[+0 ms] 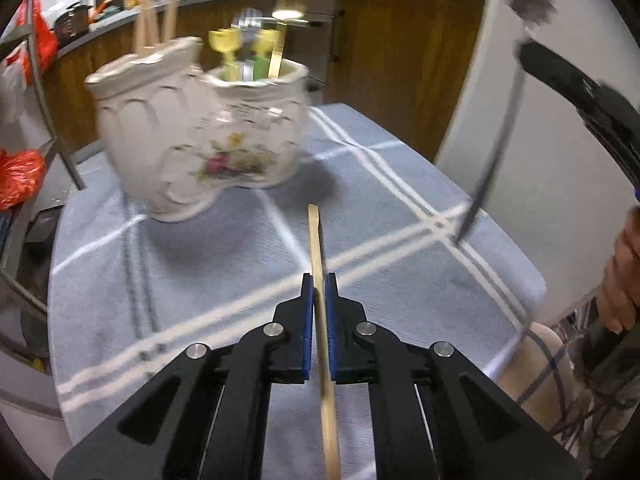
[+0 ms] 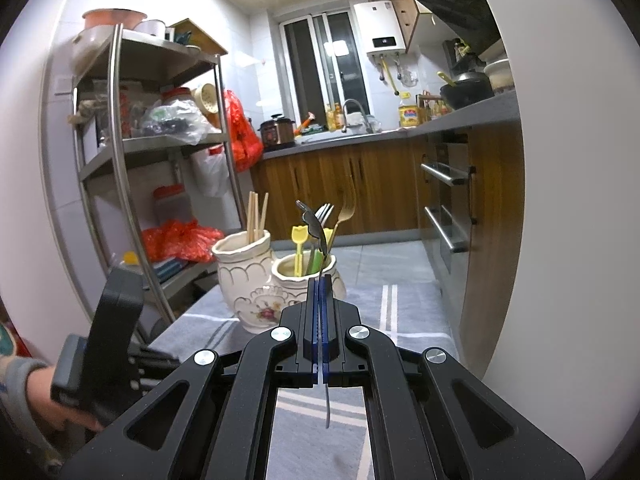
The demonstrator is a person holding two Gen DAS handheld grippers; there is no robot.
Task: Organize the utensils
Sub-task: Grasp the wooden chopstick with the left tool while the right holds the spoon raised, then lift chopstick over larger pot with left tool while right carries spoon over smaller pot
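My left gripper [image 1: 319,280] is shut on a wooden chopstick [image 1: 315,236] that points forward over the blue checked cloth [image 1: 200,272]. Ahead stand two white ceramic jars: the taller jar [image 1: 136,128] holds chopsticks, the shorter flowered jar [image 1: 256,136] holds forks and yellow-green utensils. My right gripper [image 2: 321,280] is shut on a metal spoon [image 2: 314,220], held upright above the cloth, in front of the shorter jar [image 2: 298,276]. The taller jar [image 2: 244,272] is to its left. The right gripper [image 1: 580,92] and the spoon [image 1: 492,152] show at the right of the left wrist view.
A metal shelf rack [image 2: 160,140] with bags and boxes stands at the left. Wooden kitchen cabinets [image 2: 340,192] and a counter run behind the table. A white wall or fridge [image 1: 540,140] is at the right. The left gripper body [image 2: 112,340] shows low left.
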